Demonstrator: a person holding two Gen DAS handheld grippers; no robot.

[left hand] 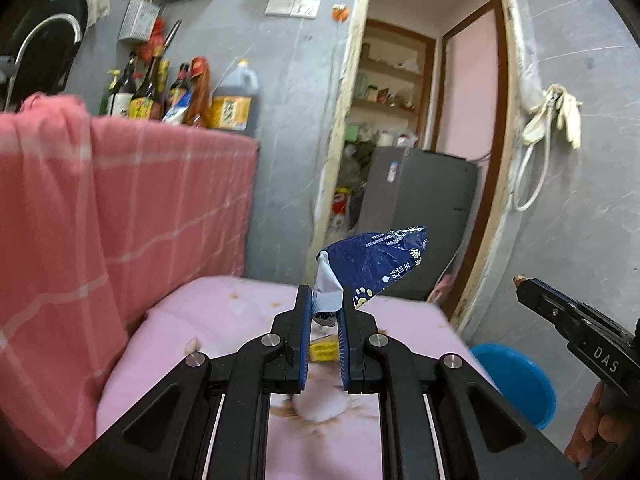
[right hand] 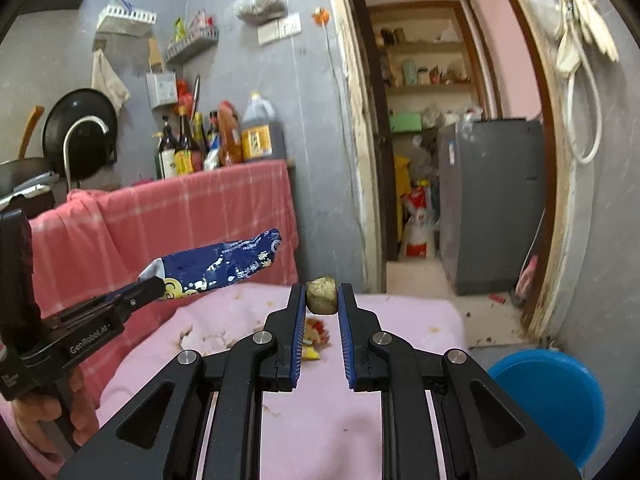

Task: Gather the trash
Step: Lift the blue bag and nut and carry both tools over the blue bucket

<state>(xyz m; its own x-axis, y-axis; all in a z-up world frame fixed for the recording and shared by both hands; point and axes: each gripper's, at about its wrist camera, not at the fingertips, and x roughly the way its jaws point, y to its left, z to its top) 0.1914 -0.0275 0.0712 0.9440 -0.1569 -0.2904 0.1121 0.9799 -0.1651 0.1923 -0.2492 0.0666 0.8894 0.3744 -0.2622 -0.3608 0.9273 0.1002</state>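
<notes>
Between our left gripper's [left hand: 326, 304] fingertips we pinch a blue wrapper [left hand: 376, 264], which sticks up and rightward above the pink table [left hand: 224, 312]. From the right wrist, our right gripper [right hand: 322, 296] clamps a crumpled wad [right hand: 321, 295] at its tips; the blue bin [right hand: 556, 396] sits lower right, scraps [right hand: 314, 334] just below.

Both views evenly lit with soft, diffuse indoor light and no hard shadows. The brightest zone is the doorway [left hand: 420, 92], slightly washed out. Strong fisheye in both: the door frame bows and the corners vignette black. Motion blur smears the pink cloth [left hand: 120, 184] in the left view and the right-hand wall [right hand: 600, 260] in the right view. Small specular glints on the blue wrapper [right hand: 216, 264]. The gripper fingers are sharp; the far shelves are soft.
</notes>
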